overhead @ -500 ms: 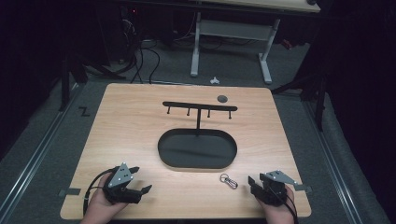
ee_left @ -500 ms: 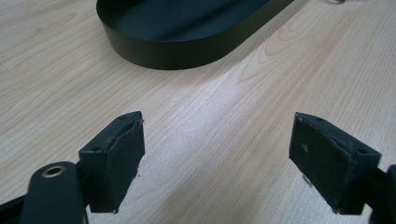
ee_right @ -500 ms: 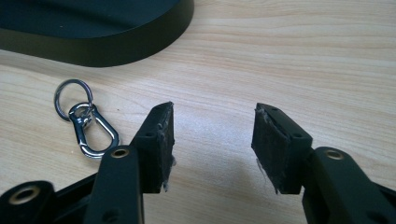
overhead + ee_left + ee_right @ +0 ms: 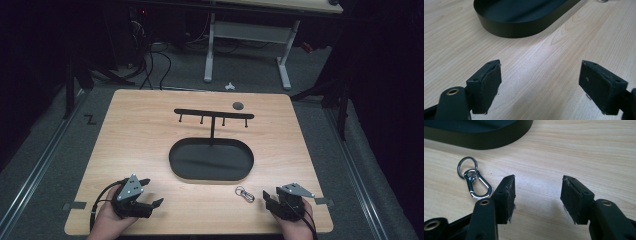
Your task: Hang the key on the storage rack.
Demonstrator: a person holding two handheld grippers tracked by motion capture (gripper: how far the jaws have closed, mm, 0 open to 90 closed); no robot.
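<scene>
The key clip [image 4: 245,193] lies flat on the counter [image 4: 150,130], just left of the right tongs [image 4: 270,200] and near the black tray [image 4: 211,160]; both the right tongs and the left tongs [image 4: 148,192] stand apart, holding nothing; the thin clip could slide or slip from the pads if pinched off-centre; its loose ring [image 4: 467,167] may swing away.

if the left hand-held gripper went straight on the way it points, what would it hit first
Probably the near wall of the black oval tray; bare table lies between the open left hand-held gripper and it.
</scene>
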